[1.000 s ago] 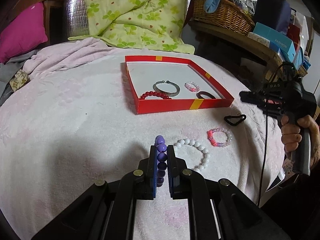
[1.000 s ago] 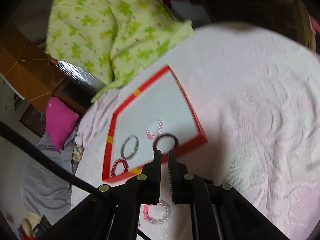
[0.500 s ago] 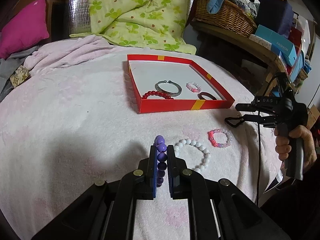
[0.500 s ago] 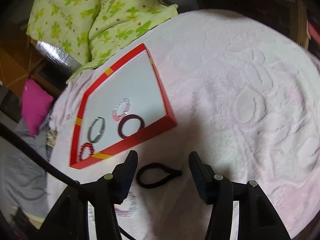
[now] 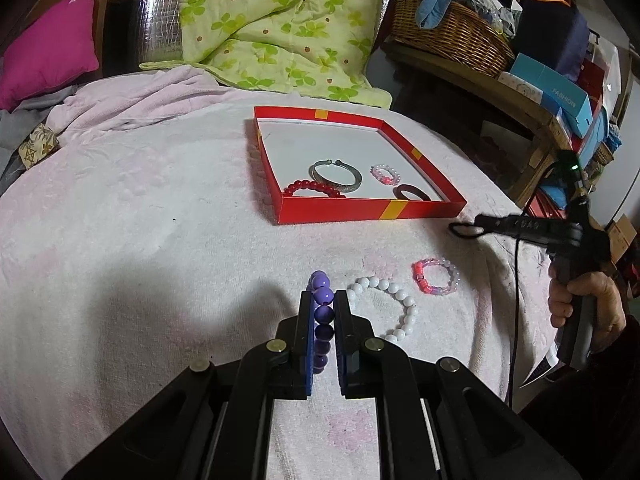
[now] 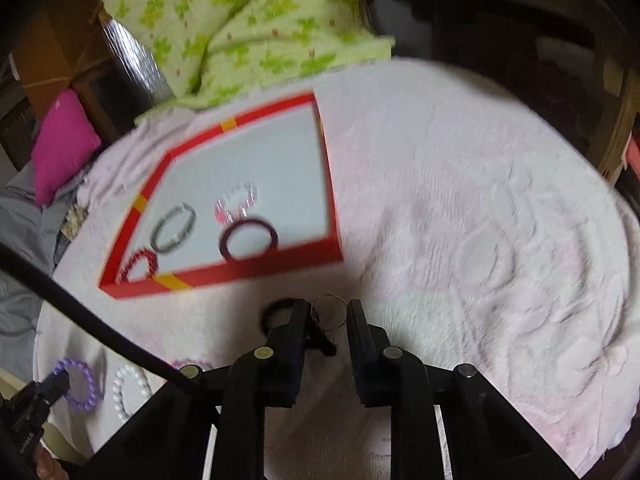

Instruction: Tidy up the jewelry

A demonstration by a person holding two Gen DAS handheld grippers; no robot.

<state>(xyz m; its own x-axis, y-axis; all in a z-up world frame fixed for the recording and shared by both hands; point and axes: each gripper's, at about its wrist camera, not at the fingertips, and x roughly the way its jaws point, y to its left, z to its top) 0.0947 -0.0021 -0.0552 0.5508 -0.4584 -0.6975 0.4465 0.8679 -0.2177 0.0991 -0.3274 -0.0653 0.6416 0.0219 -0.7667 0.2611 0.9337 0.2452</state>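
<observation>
My left gripper point(image 5: 322, 304) is shut on a purple bead bracelet point(image 5: 323, 312), low over the pale pink cloth. A white bead bracelet point(image 5: 394, 308) and a pink bead bracelet point(image 5: 436, 276) lie just right of it. The red tray point(image 5: 372, 212) ahead holds a red bead bracelet point(image 5: 314, 190), a silver bangle point(image 5: 338, 176), a small pink bracelet point(image 5: 386, 174) and a dark bangle point(image 5: 412, 192). My right gripper point(image 6: 328, 312) is open, its fingers on either side of a black hair tie point(image 6: 282, 314) on the cloth in front of the tray point(image 6: 240, 272).
A green floral quilt point(image 5: 280, 20) and a magenta pillow point(image 5: 48, 48) lie behind the tray. A wicker basket point(image 5: 448, 32) and boxes stand on a wooden shelf at the right. The right gripper's cable point(image 6: 100, 332) crosses the lower left of its view.
My right gripper opened, came down to the black hair tie and has narrowed around it. My left gripper stayed shut on the purple bracelet with almost no movement.
</observation>
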